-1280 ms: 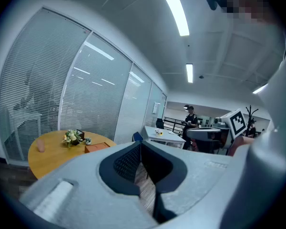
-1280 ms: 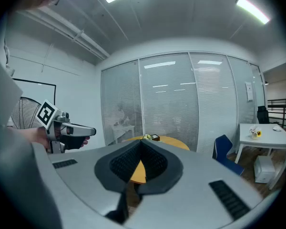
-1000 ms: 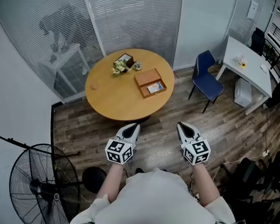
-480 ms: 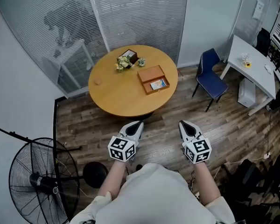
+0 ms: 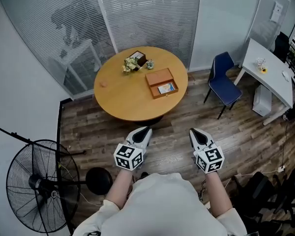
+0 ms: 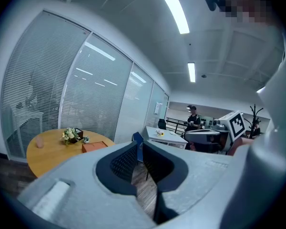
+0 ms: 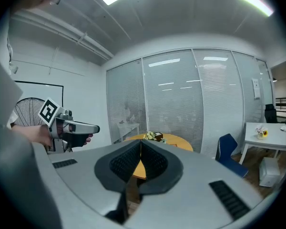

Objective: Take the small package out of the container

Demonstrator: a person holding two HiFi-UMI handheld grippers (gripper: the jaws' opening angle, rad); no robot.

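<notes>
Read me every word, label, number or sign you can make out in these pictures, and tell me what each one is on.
No text can be read in any of these views.
The small package in the wooden container: blue print, too small to read.
The marker cubes: black-and-white square patterns only, no letters or numbers.
The white plate on the wall: too small to tell whether it has any print.

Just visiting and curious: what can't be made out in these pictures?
- Head view: the small package in the container is too small to read.
- Left gripper view: the container's wall hides the package.
- Head view: the pale object on the table is too small to identify.
</notes>
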